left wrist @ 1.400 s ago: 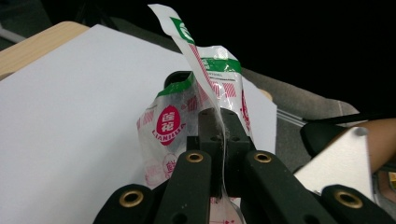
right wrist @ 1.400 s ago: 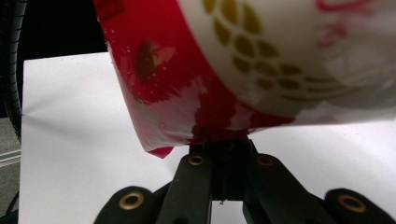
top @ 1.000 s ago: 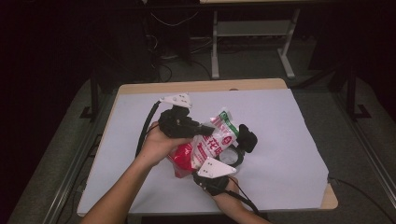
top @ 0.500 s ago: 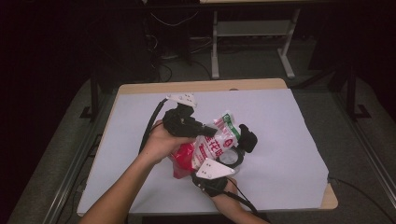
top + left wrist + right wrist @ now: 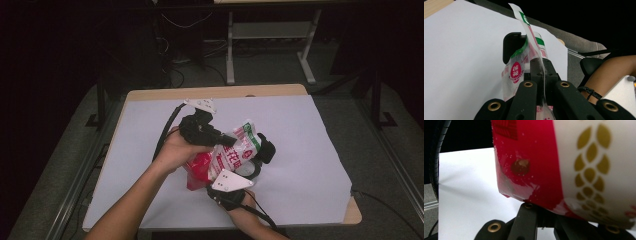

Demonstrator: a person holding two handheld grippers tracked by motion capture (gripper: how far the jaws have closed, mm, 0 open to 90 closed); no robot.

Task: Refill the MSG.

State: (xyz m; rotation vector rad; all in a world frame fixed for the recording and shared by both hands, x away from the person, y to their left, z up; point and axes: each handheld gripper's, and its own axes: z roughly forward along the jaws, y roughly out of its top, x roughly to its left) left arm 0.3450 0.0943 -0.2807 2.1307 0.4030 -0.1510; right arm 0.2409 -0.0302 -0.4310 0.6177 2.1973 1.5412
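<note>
A red, white and green plastic bag (image 5: 235, 152) is held up over the middle of the table between both grippers. My left gripper (image 5: 226, 140) comes in from the left and is shut on the bag's thin top film (image 5: 530, 32), which rises between its jaws (image 5: 540, 63). My right gripper (image 5: 252, 162), under its grey plate (image 5: 229, 181), reaches up from the near side. In the right gripper view, the bag's red and white side with gold leaf marks (image 5: 564, 162) hangs right over the shut right gripper (image 5: 542, 208), hiding its tips.
The white sheet (image 5: 300, 135) covers the table, with wooden edges at the far side (image 5: 220, 91) and the near right corner (image 5: 354, 217). A black cable (image 5: 165, 132) loops from the left gripper. A metal desk frame (image 5: 270, 35) stands beyond on the dark floor.
The left gripper and the bag's top have shifted a little to the right. The right gripper has stayed where it was.
</note>
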